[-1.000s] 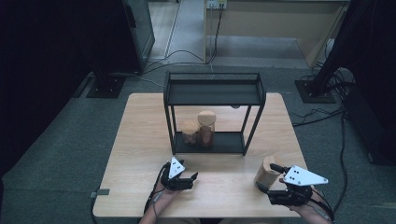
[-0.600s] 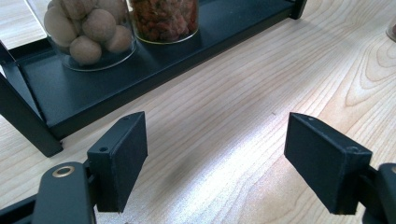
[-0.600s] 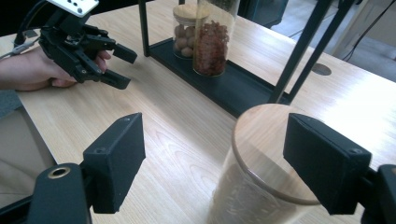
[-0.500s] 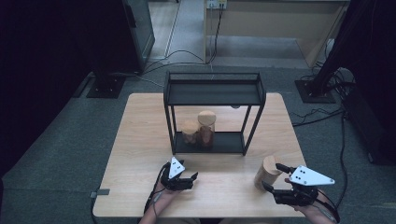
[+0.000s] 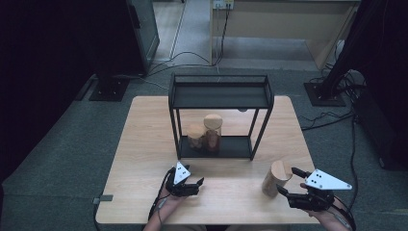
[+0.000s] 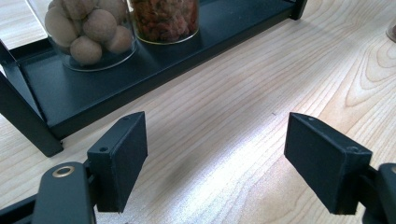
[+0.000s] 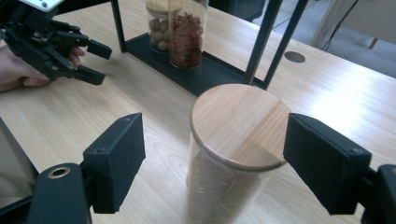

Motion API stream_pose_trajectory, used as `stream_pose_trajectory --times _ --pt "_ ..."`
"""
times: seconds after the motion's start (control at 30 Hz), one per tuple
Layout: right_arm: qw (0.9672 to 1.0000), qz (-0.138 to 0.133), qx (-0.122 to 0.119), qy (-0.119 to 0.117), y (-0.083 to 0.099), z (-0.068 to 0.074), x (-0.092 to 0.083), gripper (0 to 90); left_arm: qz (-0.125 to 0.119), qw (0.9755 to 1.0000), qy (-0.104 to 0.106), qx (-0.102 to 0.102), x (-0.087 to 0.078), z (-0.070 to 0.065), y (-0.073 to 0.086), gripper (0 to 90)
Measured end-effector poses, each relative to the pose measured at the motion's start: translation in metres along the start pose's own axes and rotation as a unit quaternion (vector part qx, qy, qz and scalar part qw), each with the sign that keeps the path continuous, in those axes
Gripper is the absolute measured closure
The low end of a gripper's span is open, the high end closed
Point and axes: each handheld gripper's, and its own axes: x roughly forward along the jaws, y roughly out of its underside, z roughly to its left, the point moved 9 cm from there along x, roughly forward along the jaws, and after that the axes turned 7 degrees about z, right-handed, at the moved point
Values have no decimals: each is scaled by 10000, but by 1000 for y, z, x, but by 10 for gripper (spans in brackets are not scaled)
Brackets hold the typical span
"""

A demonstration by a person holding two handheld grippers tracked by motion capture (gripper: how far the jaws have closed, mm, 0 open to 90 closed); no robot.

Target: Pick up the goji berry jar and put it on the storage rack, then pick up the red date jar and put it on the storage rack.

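Wooden desk (image 5: 144, 159) – two jars already on rack (image 5: 219, 147); third jar (image 5: 275, 179) stands free between right gripper's (image 5: 287, 182) open fingers, ungrasped. Left gripper (image 5: 197, 185) open, empty.

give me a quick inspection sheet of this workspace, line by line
surface: light wooden table, with a round hole near its far right corner.
job's things: glass jar with wooden lid stands upright on the table between the open jaws of the right tongs, not clamped. Black metal rack holds two lidded jars on its bottom shelf: one of round brown balls, one of reddish pieces.
clutter: nothing seen.
grippers: left tongs open, nothing between them, low over the table in front of the rack.
cables: a cable trails from the left tongs; more lie on the floor behind and to the right of the table.
surroundings: grey carpet, dark stands, light wooden furniture at the back.
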Motion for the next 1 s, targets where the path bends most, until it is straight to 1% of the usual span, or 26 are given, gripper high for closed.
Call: stream_pose_trajectory --times 0.3,0.7,0.77,0.9,1.0 --pt "9998 119 86 153 2 -2 5 203 -15 10000 4 -8 0 0 0 214" --pt "9990 360 168 195 4 -5 14 194 1 10000 0 -23 0 0 0 214" --pt "9989 381 175 201 4 -5 16 192 -1 10000 3 -25 0 0 0 214" --pt "9986 404 135 313 4 -4 18 192 9 10000 5 -10 0 0 0 214" --pt "9985 407 109 342 4 -3 18 192 20 10000 7 -10 0 0 0 214"
